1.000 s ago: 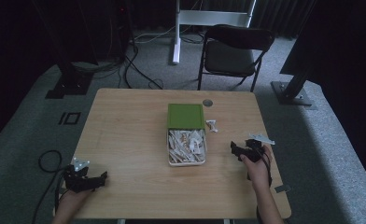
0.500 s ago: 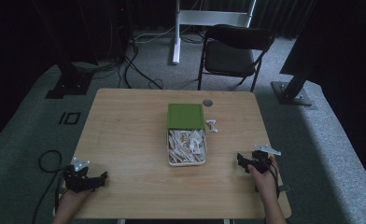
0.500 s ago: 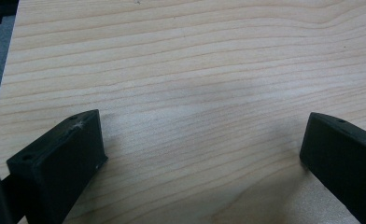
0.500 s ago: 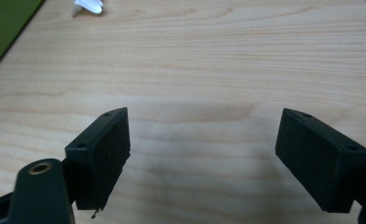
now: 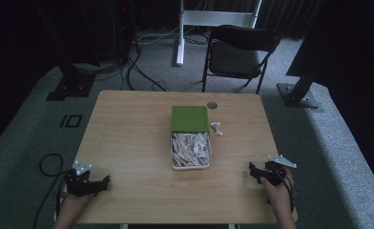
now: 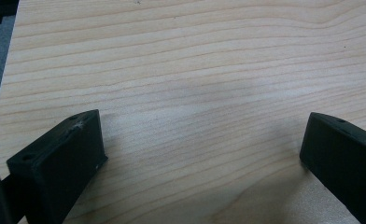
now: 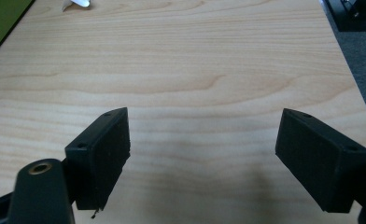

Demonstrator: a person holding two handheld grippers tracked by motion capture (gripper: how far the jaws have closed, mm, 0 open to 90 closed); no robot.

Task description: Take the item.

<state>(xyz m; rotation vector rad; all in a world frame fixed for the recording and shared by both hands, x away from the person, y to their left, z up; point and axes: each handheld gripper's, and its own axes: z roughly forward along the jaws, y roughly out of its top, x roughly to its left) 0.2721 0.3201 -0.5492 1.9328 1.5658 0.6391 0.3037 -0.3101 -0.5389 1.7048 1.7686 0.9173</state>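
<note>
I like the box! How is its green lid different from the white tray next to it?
The lid is plain green and lies farther from the person; the tray is white and nearer. The lid shows a bare flat face; the tray is full of small white packets. Both are about equally wide and lie edge to edge.

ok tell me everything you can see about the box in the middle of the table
The box is a small white rectangular tray, open, packed with white and tan packets. Its green lid lies flat at the far end, against the tray's edge; whether it is hinged cannot be told. It sits flat near the middle of the wooden table. One loose packet lies just to the lid's right, apart from it. Neither tool touches the box.
</note>
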